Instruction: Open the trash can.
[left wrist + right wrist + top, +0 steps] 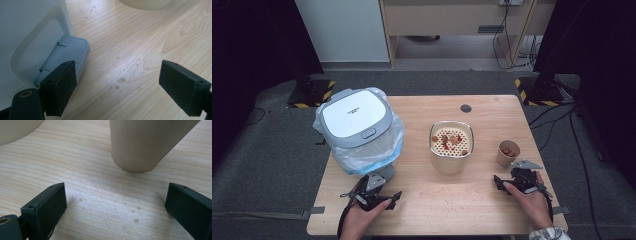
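Both claws gape; small cup [508,152] and sieve-topped tub [451,146] hold reddish bits.

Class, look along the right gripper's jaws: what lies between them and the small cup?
Bare wood. In the right gripper view, the table between the open right gripper and the cup carries nothing but a few small droplet marks.

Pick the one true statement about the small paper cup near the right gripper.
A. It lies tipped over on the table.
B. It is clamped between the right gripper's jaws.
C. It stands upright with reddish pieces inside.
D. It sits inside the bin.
C: the small paper cup stands upright on the table with reddish pieces inside, ahead of the open right gripper.
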The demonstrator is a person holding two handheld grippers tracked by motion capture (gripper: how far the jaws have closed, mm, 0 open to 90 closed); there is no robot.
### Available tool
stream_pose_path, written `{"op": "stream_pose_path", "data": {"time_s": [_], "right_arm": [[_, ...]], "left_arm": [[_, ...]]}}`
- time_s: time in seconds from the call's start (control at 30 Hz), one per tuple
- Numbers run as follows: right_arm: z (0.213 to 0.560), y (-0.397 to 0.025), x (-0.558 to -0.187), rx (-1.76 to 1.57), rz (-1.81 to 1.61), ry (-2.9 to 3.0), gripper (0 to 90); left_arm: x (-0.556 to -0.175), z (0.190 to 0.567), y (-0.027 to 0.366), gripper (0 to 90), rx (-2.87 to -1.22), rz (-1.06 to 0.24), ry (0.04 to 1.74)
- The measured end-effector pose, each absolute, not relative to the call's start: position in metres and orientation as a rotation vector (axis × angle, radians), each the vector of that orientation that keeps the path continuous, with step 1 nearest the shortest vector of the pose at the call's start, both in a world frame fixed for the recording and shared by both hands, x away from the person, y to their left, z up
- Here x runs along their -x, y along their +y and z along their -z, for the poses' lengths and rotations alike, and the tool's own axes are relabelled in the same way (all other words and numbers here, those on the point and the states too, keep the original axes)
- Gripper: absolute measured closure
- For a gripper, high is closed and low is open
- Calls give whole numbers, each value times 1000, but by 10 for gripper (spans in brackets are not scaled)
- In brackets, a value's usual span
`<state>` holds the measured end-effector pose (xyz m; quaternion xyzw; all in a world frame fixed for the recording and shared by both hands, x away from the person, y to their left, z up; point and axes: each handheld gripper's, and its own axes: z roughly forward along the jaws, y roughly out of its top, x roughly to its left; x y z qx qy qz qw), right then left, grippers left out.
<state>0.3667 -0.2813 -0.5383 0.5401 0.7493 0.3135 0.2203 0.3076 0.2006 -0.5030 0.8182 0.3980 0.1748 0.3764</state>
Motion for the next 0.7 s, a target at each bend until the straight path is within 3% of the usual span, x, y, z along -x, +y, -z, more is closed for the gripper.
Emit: {"op": "stream_pose_path", "data": {"time_s": [0.43,0.57,0.7], "right_arm": [[534,-284,-366,-1479,-886,2093,63],[532,-286,-365,-1472,-891,2077,68],[532,-287,-365,-1472,-889,2087,86]], "left_arm": [[-307,500,202,172,-2071,-469,1019],[-308,499,201,245,-2087,-486,1019],[-311,501,200,386,-2098,-519,1011]]}}
